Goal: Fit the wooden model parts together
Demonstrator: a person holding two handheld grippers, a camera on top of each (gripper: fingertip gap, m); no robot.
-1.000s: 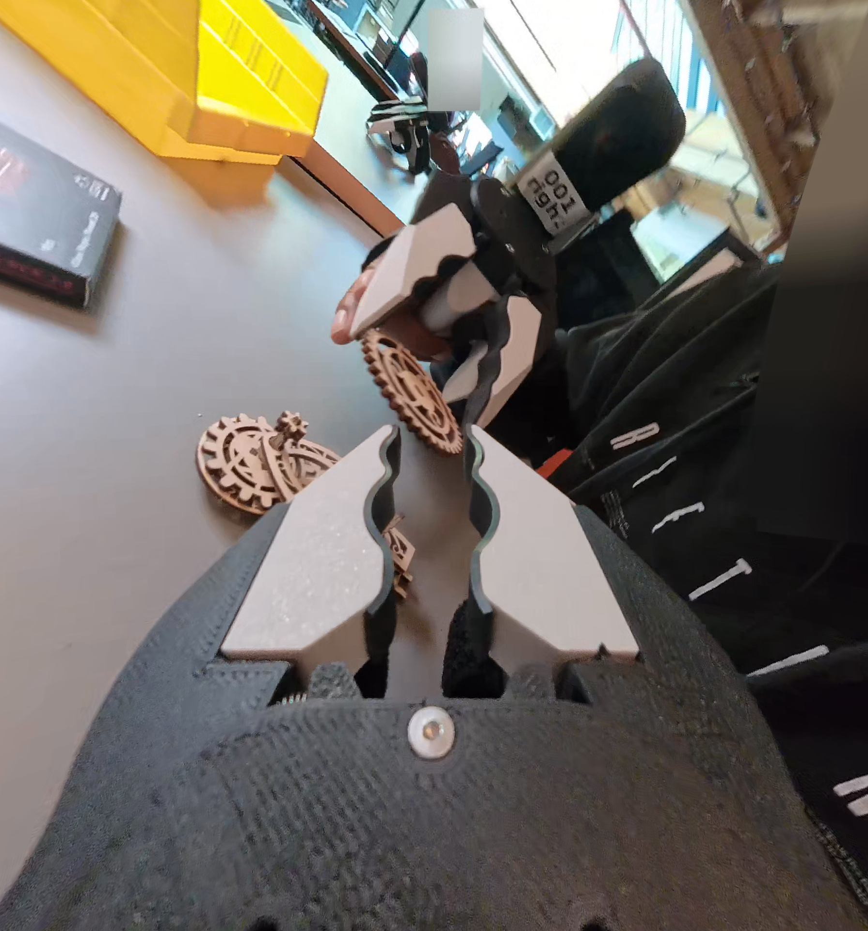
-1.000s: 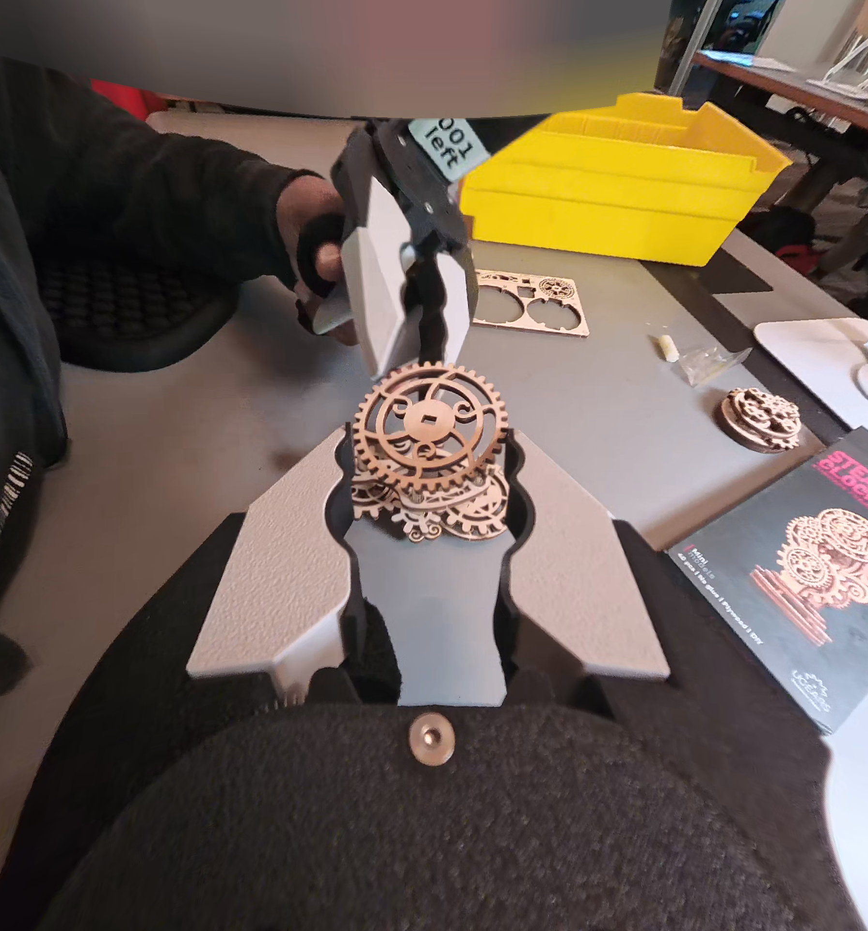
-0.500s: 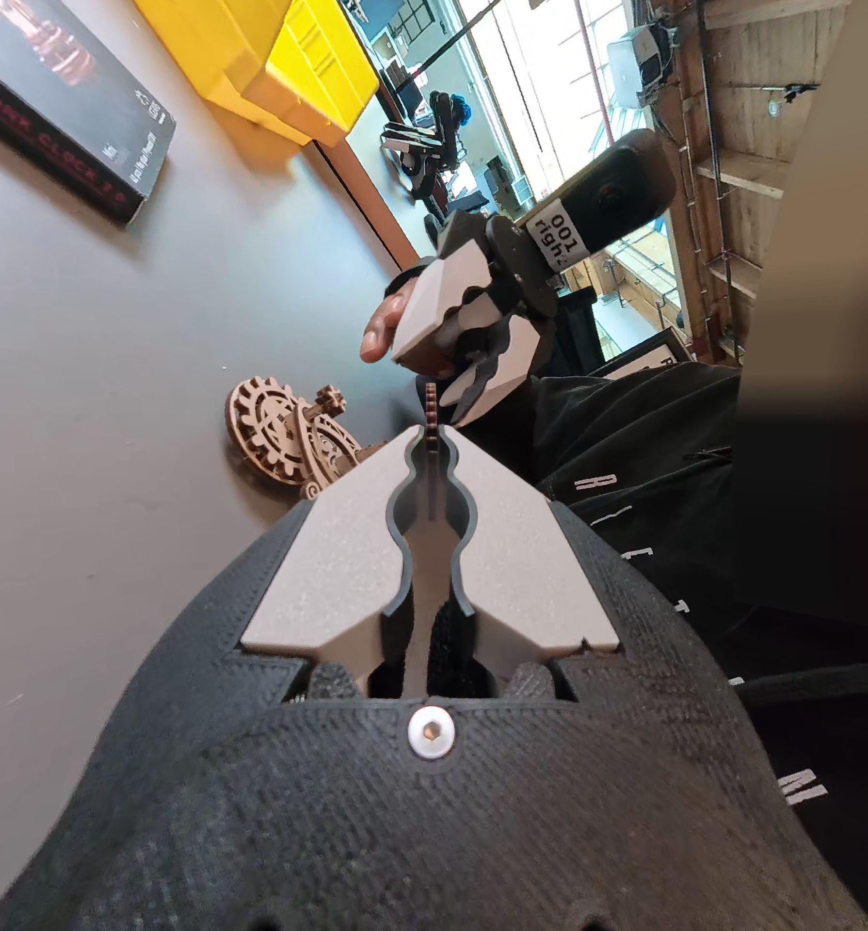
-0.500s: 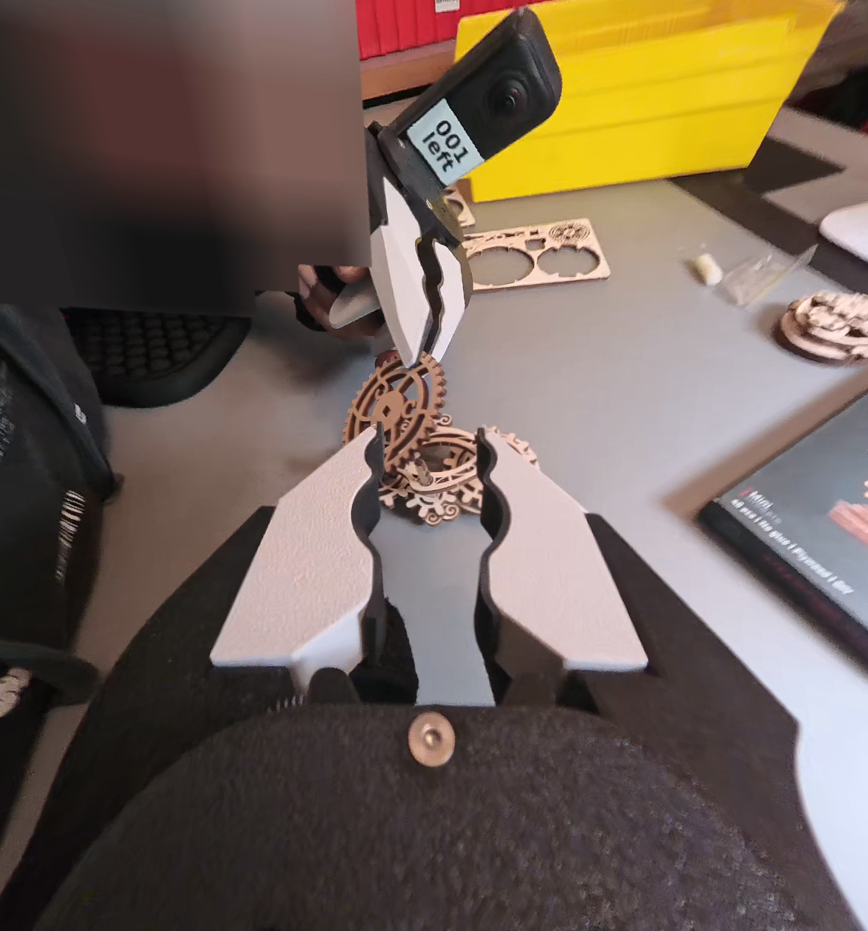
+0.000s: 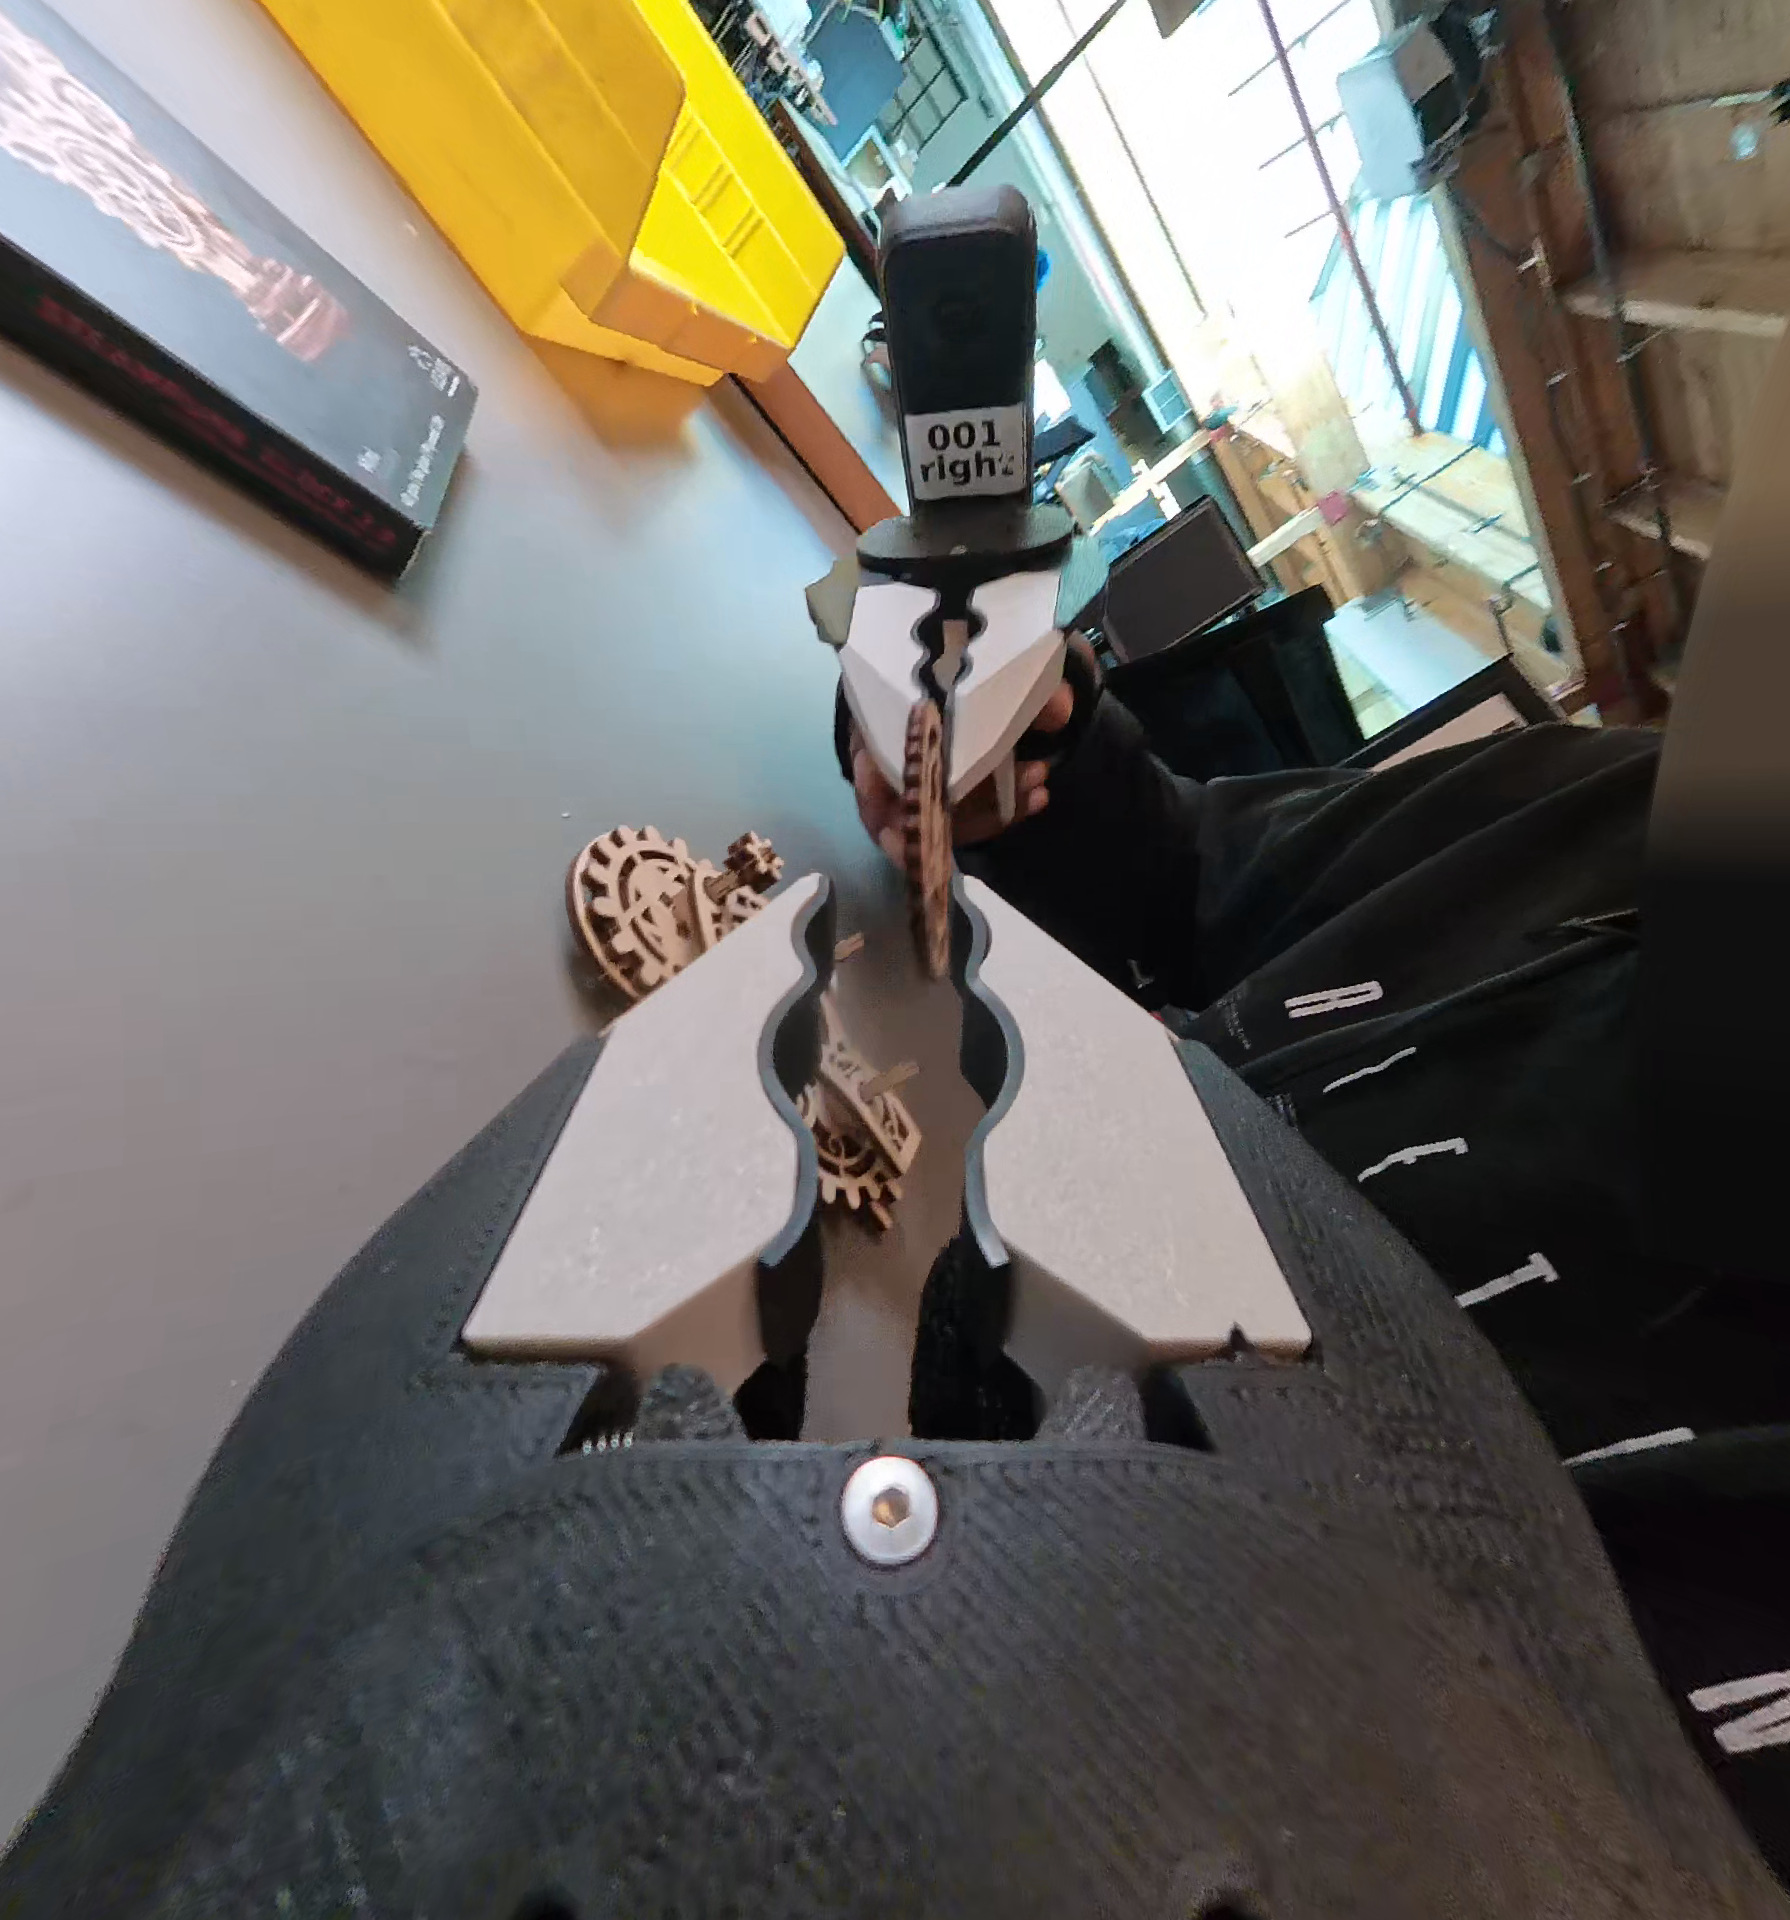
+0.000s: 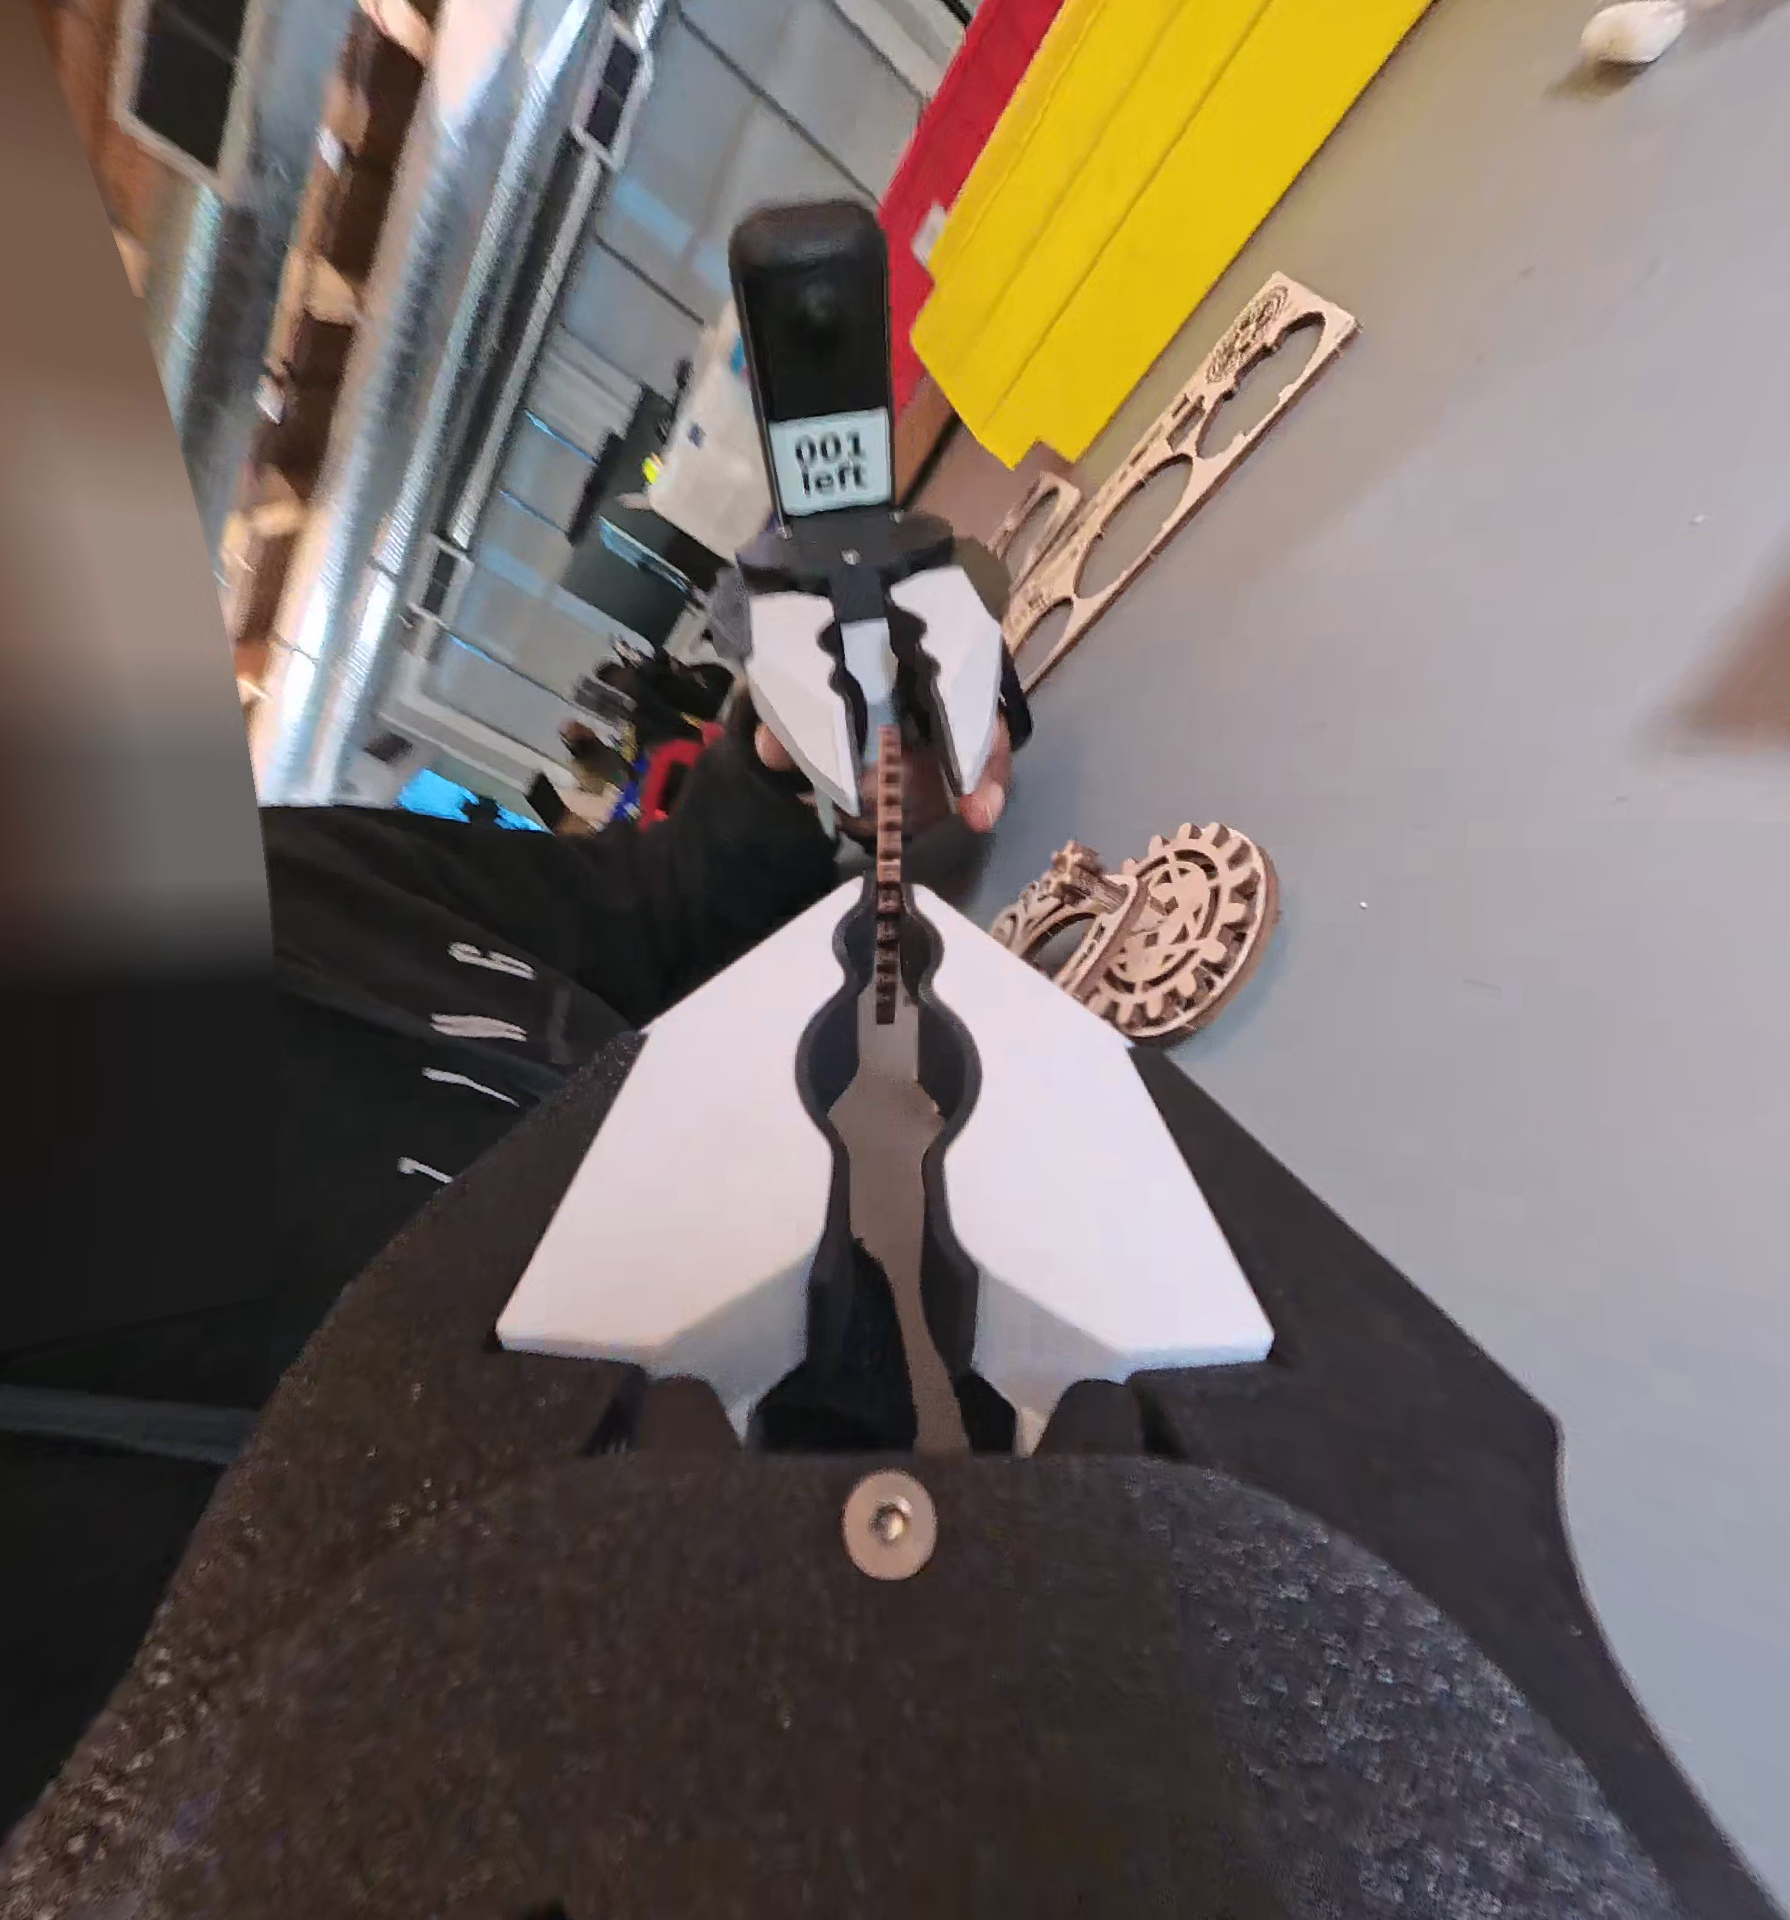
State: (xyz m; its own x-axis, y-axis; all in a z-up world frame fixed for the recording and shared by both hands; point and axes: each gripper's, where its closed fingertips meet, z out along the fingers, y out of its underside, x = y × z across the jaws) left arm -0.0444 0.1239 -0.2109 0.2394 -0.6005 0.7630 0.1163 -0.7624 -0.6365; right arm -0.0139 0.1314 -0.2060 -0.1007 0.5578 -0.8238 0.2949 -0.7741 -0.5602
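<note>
While the right hand-held gripper (image 6: 888, 899) is clamped edge-on across a wooden gear wheel (image 6: 886, 956) held up in the air, my left hand-held gripper (image 5: 891, 894) faces it with its jaws spread. The wheel's far rim reaches in between the left fingertips. It sits close to one finger, but I cannot tell whether it touches. I judge this to be the hand-over or re-grip step, with the loose wheel not yet joined to anything. The partly built gear assembly (image 6: 1151, 935) lies flat on the grey surface (image 5: 247, 831), at about two o'clock from the right fingertips and ten o'clock from the left ones, apart from both grippers. Next, I think the left jaws must either close squarely on the thin rim or back away. Then the wheel has to be turned flat and lowered so its centre hole meets an axle on the assembly. That axle is too small for me to pick out. The thin wheel could twist or slip if it is pinched off-centre. Farther off, a black kit box (image 5: 195, 343) lies at ten o'clock in the left view, with a yellow bin (image 5: 579, 156) beyond it at eleven. A punched-out wooden sheet (image 6: 1182, 457) lies at one o'clock in the right view. None of these blocks the way down to the assembly.
</note>
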